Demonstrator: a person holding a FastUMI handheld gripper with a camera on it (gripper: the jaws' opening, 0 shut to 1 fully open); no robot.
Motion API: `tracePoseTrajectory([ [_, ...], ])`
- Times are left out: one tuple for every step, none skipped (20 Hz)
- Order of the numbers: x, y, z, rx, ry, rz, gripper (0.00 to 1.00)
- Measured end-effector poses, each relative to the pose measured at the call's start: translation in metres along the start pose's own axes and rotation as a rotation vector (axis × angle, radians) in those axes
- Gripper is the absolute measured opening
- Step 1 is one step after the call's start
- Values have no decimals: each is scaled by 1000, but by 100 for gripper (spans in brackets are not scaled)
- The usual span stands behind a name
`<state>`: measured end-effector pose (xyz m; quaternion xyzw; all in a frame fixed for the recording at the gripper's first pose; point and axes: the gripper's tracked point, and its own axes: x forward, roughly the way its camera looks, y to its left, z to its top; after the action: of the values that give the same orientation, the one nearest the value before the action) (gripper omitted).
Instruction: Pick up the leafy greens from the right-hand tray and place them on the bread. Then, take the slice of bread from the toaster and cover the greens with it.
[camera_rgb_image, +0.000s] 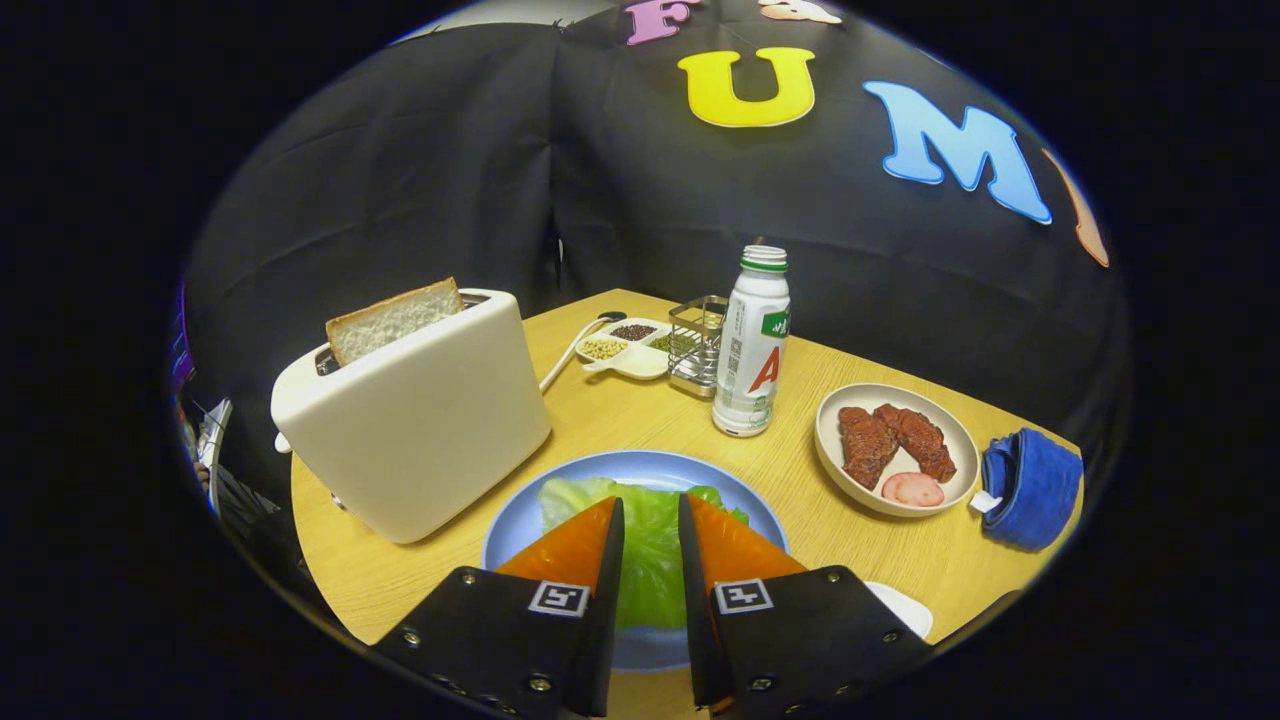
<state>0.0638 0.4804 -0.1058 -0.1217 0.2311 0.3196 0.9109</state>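
the tool (651, 520), with two orange wedge-shaped fingers (570, 548) on black mounts, hangs over a round light-blue plate (520, 530) on the pale wooden tabletop (620, 415). a narrow gap parts the fingers, and the crinkled green lettuce leaf (650, 560) on the plate shows through it; whether they touch the leaf cannot be told. beside the plate stands a white boxy toaster (420, 420) with a slice of white bread (393, 320) sticking up from its slot. beyond the fingers stands a white plastic bottle (752, 350), near a beige dish of brown meat pieces (895, 445).
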Motion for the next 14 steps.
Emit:
tracePoseTrajectory([
  [-4,2,2,-4,-20,-8,31],
  [-8,6,3,-5,-37,-14,31],
  [-12,10,5,-3,-58,-20,31],
  [-16,13,7,1,-78,-30,32],
  [-19,15,8,5,-97,-42,32],
  [-23,19,9,6,-113,-56,32],
  [-26,20,12,13,-136,-73,31],
  [-27,22,11,19,-153,-85,32],
  [-29,25,11,30,-167,-100,31],
  [-31,28,11,41,-183,-109,31],
  [-33,32,12,49,-199,-113,31],
  [-36,36,14,60,-220,-123,31],
  [-38,40,17,64,-238,-128,32],
  [-40,46,19,63,-255,-132,31],
])
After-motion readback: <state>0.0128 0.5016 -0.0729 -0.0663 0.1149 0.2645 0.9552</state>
